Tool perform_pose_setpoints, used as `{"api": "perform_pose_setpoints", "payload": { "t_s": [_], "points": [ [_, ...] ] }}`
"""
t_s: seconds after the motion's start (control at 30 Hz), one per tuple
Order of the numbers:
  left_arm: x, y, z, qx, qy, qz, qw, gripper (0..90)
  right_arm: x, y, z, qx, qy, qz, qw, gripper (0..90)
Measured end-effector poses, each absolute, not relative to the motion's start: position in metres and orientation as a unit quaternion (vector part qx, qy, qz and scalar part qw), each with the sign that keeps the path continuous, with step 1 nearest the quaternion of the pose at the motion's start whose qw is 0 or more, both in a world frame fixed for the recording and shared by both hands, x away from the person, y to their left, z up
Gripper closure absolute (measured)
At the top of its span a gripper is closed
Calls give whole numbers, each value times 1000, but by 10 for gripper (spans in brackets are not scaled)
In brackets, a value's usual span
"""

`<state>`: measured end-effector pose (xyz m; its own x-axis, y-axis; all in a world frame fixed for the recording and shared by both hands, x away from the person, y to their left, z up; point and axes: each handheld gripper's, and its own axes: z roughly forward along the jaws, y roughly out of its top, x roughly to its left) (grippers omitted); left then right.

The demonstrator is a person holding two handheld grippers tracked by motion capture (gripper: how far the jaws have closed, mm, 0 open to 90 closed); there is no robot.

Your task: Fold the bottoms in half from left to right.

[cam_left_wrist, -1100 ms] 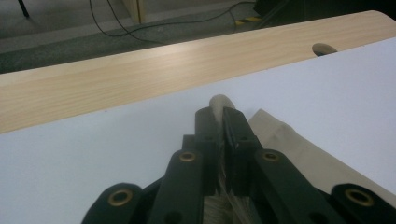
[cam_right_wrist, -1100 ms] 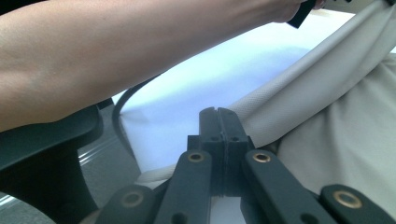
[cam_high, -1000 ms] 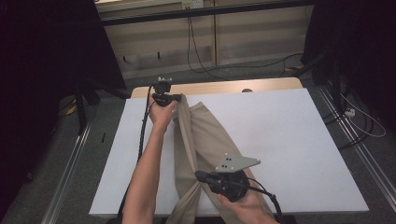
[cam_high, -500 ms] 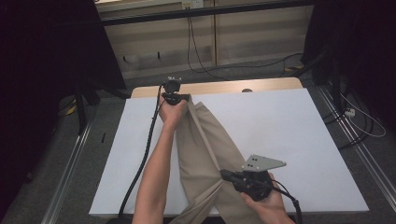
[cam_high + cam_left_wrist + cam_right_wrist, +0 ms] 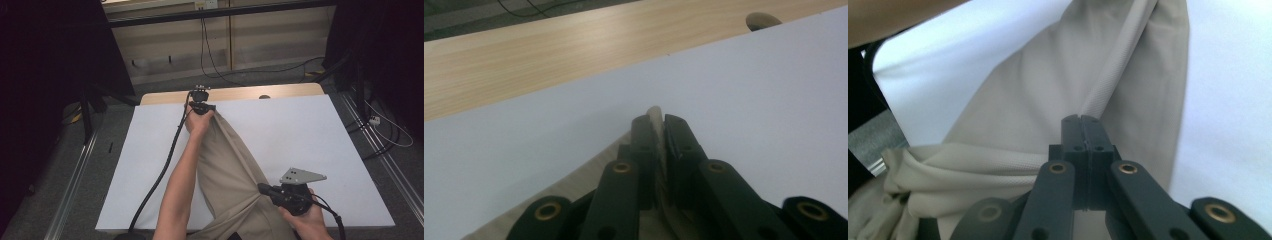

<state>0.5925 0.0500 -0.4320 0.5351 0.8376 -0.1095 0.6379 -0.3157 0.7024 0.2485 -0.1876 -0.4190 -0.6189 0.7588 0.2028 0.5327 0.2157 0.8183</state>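
A beige garment [image 5: 227, 165] lies stretched from the table's far middle down to the near edge. My left gripper [image 5: 201, 107] holds its far end near the back of the table; in the left gripper view the jaws are shut on a thin edge of the beige cloth [image 5: 655, 120]. My right gripper [image 5: 265, 189] is low at the front right, shut on a fold of the garment [image 5: 1048, 100], which bunches into folds at the left of the right gripper view. The person's left forearm [image 5: 177, 185] lies over the cloth.
A white sheet [image 5: 310, 135] covers the table, with a strip of wooden tabletop [image 5: 240, 94] bare at the far edge and a dark hole [image 5: 763, 20] in it. Cables [image 5: 160, 175] trail from both grippers. Metal rails [image 5: 75, 185] run along both sides.
Both grippers have moved to the right with the garment. The right gripper has gone toward the front right, and the cloth is spread wider between them.
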Motion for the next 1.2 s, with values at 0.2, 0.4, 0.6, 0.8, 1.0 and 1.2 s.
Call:
{"api": "perform_pose_setpoints", "payload": {
  "t_s": [0.2, 0.4, 0.6, 0.8, 1.0, 1.2],
  "points": [
    [592, 40, -446, 799, 460, 136, 363, 770, 249, -199, -429, 435, 774, 443, 122, 900],
    [591, 39, -447, 799, 446, 131, 380, 604, 253, -211, -438, 450, 787, 404, 125, 900],
    [577, 42, -438, 785, 453, 144, 398, 288, 256, -213, -447, 458, 791, 391, 111, 895],
    [548, 53, -425, 784, 430, 154, 421, 189, 258, -214, -450, 473, 792, 367, 115, 761],
    [510, 64, -422, 801, 391, 153, 427, 147, 257, -213, -433, 454, 783, 403, 136, 663],
    [465, 82, -419, 811, 377, 145, 424, 140, 255, -180, -430, 389, 813, 425, 92, 651]
  ]
}}
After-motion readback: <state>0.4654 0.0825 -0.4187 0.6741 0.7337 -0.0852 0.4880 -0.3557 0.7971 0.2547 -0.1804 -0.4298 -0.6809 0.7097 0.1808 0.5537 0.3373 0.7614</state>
